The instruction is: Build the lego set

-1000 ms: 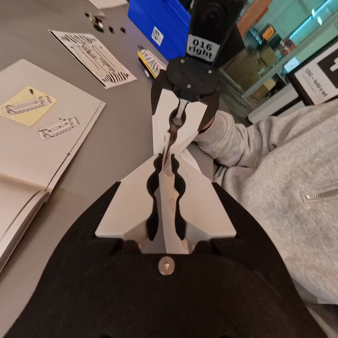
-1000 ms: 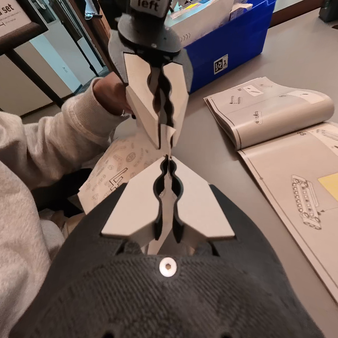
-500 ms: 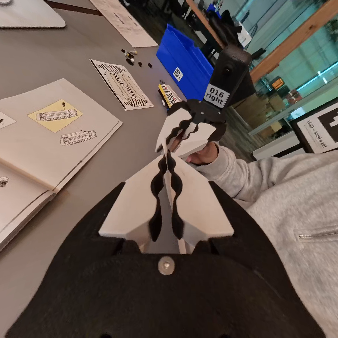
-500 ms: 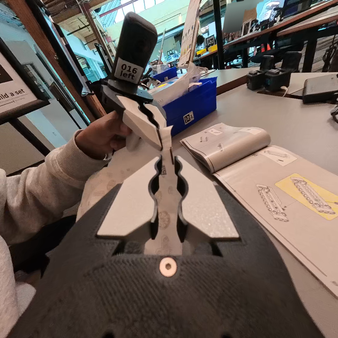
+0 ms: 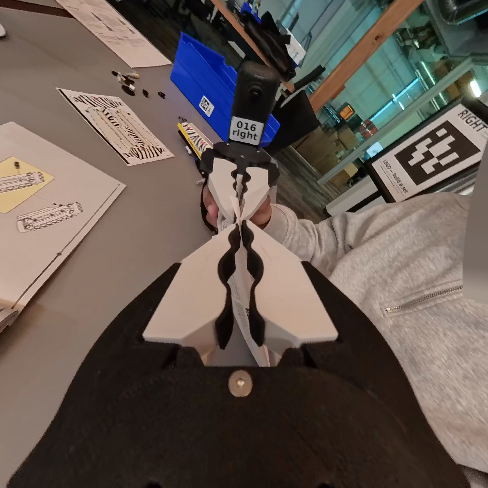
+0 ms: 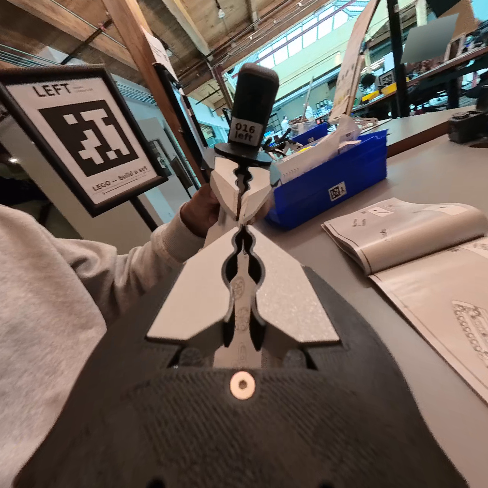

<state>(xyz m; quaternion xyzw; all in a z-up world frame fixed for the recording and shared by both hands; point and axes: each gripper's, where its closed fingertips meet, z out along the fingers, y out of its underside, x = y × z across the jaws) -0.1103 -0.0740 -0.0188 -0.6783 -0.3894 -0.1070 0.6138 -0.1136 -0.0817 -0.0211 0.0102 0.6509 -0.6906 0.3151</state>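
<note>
- Both my grippers are raised above the table (image 5: 137,237), tip to tip, each pinching the same white paper parts bag (image 5: 241,285) between pressed-together fingers.
- My left gripper (image 5: 240,224) clamps one edge of the bag; my right gripper (image 6: 243,227) clamps the facing edge, with printed paper running back between its fingers.
- The bag is therefore held in the air between the two tools, off the table; what it contains is hidden.
- The step in hand looks to me like tearing the bag open to reach the next bricks.
- Risk: the grips sit almost touching, so a sharp pull could rip the paper suddenly and scatter small parts over the table edge or into my lap.
- Risk: thin paper may slip from one gripper if the pull is uneven, leaving the bag dangling from the other.
- The open instruction booklet (image 5: 60,211) lies on the table beside me, a striped sticker sheet (image 5: 116,126) beyond it, a few small dark lego pieces (image 5: 129,83) near the blue bin (image 5: 211,87).
- Compared with a second ago, both grippers have tilted upward, so the views now take in more of the room, and the facing gripper appears more upright; the paired grip on the bag is unchanged.
</note>
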